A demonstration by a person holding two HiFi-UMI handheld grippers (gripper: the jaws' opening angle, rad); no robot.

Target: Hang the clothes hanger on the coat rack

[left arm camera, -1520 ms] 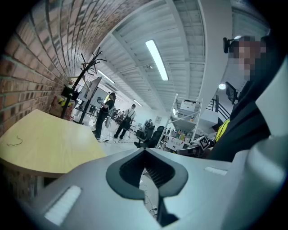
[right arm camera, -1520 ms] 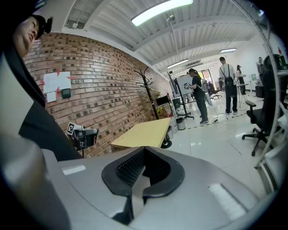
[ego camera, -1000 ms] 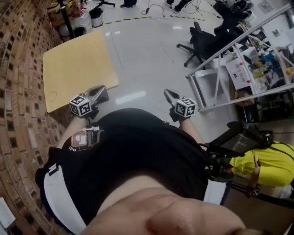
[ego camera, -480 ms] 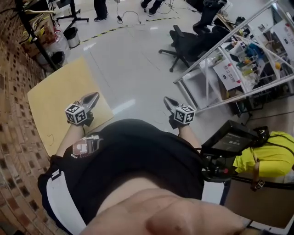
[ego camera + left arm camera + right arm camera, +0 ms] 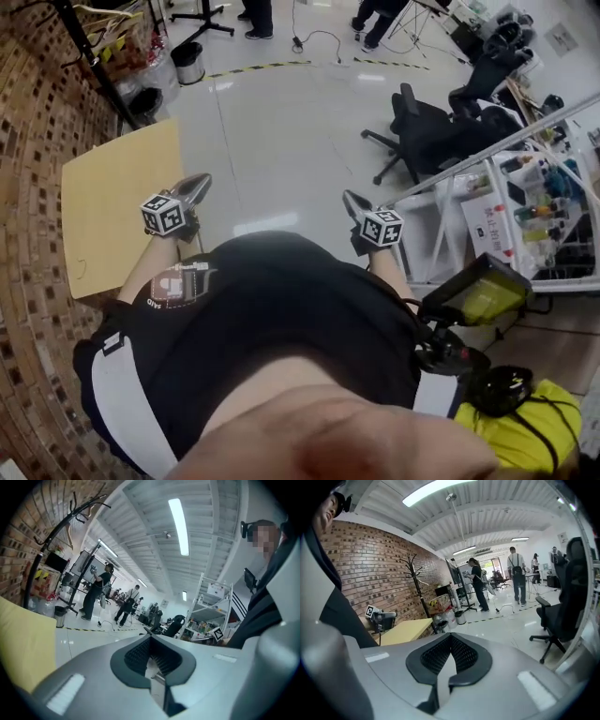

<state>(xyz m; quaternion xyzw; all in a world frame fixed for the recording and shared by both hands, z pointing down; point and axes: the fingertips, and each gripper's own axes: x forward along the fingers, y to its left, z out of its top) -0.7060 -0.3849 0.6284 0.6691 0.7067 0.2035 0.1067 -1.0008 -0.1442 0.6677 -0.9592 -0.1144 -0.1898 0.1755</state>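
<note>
The black coat rack [image 5: 47, 541] stands by the brick wall beyond the yellow table [image 5: 117, 211]; it also shows as a forked pole [image 5: 417, 583] in the right gripper view. A tan hanger shape [image 5: 69, 535] seems to hang from its upper arms. My left gripper [image 5: 192, 187] is shut and holds nothing, over the table's near corner. In its own view the left gripper [image 5: 151, 641] points past the rack into the room. My right gripper [image 5: 353, 202] is also shut and holds nothing, over the bare floor. From its own camera the right gripper [image 5: 451, 641] faces the table and rack.
Black office chairs [image 5: 422, 131] and a metal shelf unit [image 5: 506, 187] stand at the right. Bins [image 5: 190, 61] sit near the rack's foot. People [image 5: 96, 590] stand at the far end. A camera rig [image 5: 473, 295] and a yellow garment [image 5: 511, 441] lie low right.
The whole head view has swung: the table slid towards the left edge and the shelves shifted right. Both grippers travelled with the body and stayed shut with nothing in them.
</note>
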